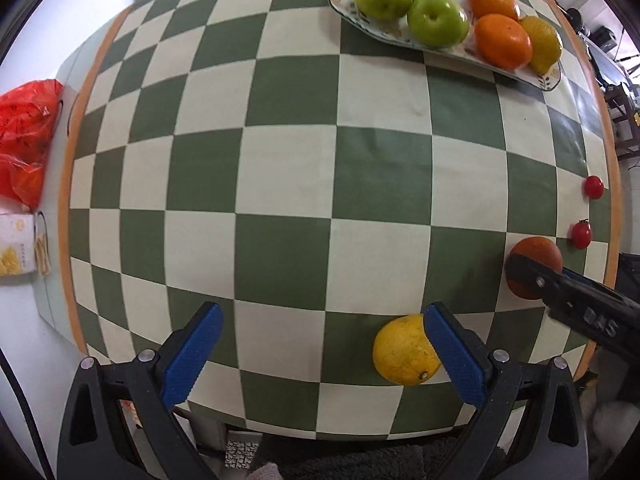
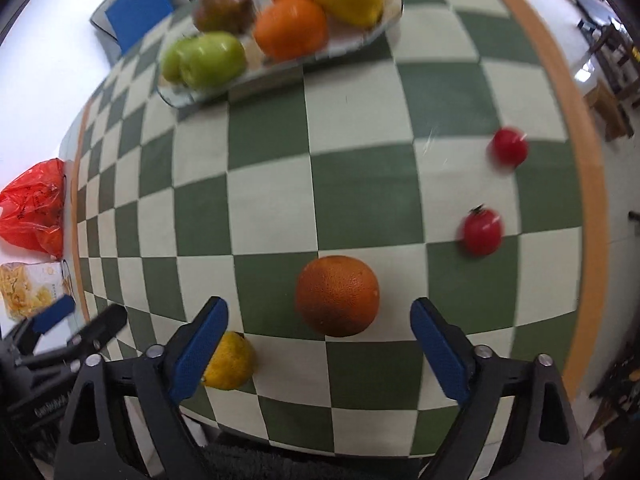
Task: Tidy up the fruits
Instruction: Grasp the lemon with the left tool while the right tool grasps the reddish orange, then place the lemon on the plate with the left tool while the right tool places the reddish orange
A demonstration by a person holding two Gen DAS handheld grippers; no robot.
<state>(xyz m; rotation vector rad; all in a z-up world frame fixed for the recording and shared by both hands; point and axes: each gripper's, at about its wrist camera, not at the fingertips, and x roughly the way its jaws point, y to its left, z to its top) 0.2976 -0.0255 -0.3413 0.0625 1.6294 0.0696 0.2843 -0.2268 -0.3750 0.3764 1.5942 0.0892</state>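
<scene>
A patterned plate at the far side of the checkered table holds two green apples, two oranges, a lemon and a brownish fruit; it also shows in the right wrist view. A dark orange lies just ahead of my open right gripper, between its fingers' lines. A yellow lemon lies by the right finger of my open, empty left gripper. Two small red tomatoes lie near the right edge.
A red plastic bag and a snack box sit off the cloth at the left. A blue chair stands beyond the table. The cloth's orange border marks the right edge.
</scene>
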